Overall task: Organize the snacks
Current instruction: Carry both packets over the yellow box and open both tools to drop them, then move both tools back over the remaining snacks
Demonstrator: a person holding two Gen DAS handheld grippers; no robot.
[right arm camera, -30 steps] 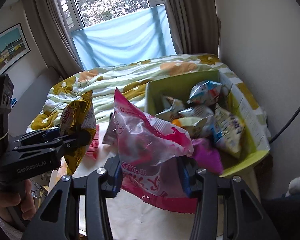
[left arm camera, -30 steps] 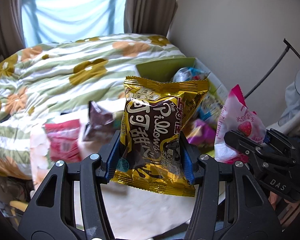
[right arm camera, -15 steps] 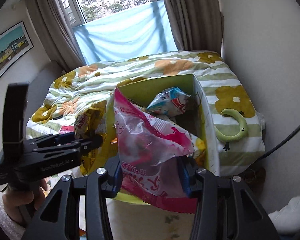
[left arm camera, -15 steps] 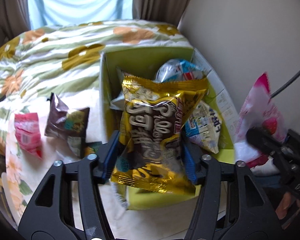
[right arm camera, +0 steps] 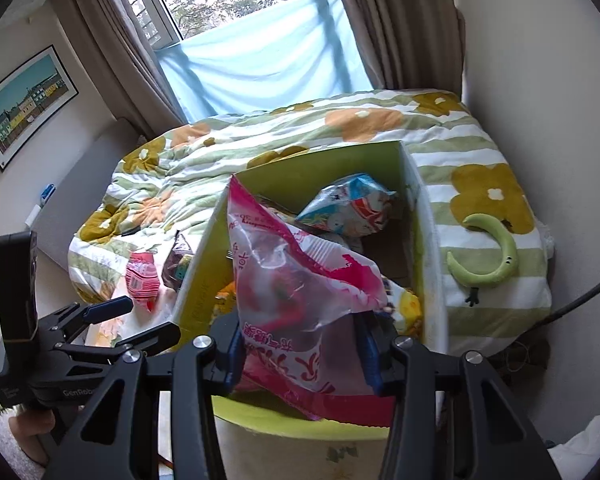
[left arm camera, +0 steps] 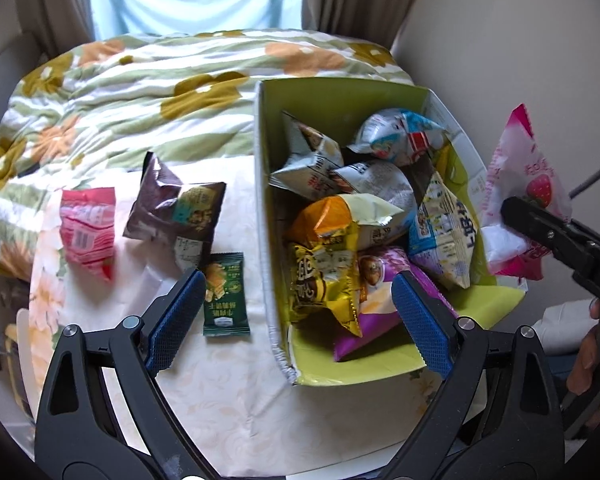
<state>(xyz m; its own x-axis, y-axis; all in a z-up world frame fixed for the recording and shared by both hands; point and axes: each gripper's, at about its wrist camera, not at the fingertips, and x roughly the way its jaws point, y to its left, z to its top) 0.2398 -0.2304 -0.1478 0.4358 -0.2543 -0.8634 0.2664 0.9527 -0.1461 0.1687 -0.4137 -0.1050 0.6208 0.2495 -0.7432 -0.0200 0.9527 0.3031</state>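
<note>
A green box [left arm camera: 262, 184] on the white table holds several snack bags. The gold Pillows bag [left arm camera: 325, 284] lies in its near end. My left gripper [left arm camera: 296, 316] is open and empty above the box's near left wall. My right gripper [right arm camera: 300, 354] is shut on a pink and white strawberry snack bag [right arm camera: 300, 280], held over the box's near edge [right arm camera: 300, 424]; the same bag [left arm camera: 520, 196] shows right of the box in the left wrist view. A pink packet [left arm camera: 86, 228], a dark brown bag [left arm camera: 172, 208] and a small green packet [left arm camera: 224, 296] lie on the table left of the box.
A bed with a flowered green-striped quilt [left arm camera: 140, 92] lies behind the table. A green banana-shaped toy [right arm camera: 488, 256] rests on the quilt right of the box. A wall stands close on the right, with a dark cable [right arm camera: 580, 300] beside it.
My left gripper opened and let the gold Pillows bag drop into the box. Both grippers moved over the box; the right one still holds the pink bag.
</note>
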